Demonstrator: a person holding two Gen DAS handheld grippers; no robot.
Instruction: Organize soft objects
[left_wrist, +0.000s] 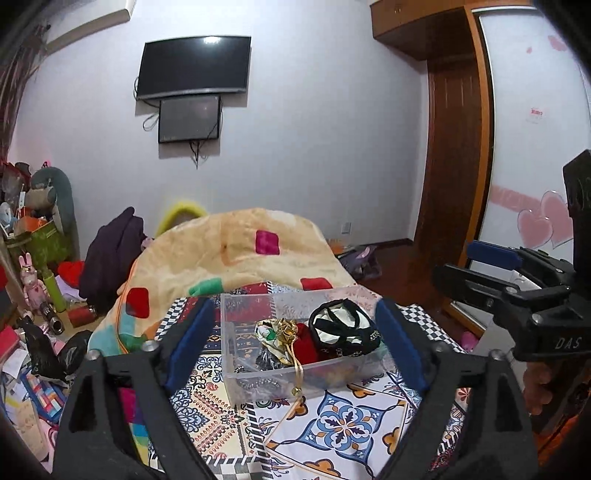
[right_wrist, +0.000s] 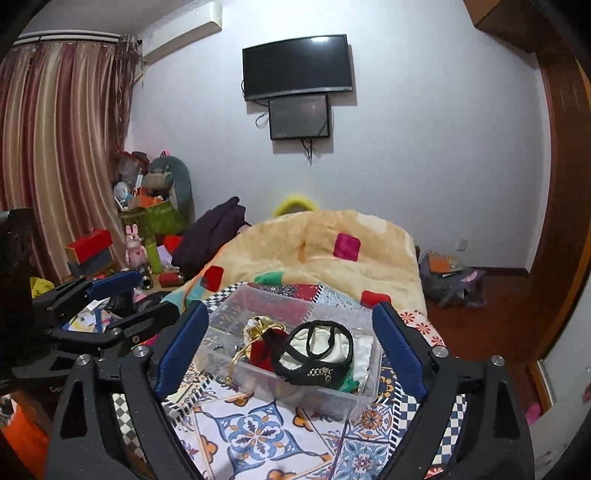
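Patterned quilt covers bed; clear bin of soft pouches sits ahead between both spread, empty grippers, left and right. TV on white wall beyond.

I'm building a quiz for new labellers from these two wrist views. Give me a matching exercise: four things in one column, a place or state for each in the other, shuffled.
Things:
1. clear plastic bin
2. black-trimmed white pouch
3. gold ribbon
4. left gripper

Places or states:
A. trails over the bin's front wall
B. open, holding nothing
C. stands on the patterned bedspread
D. lies in the bin beside the red pouch

Pairs: 1-C, 2-D, 3-A, 4-B
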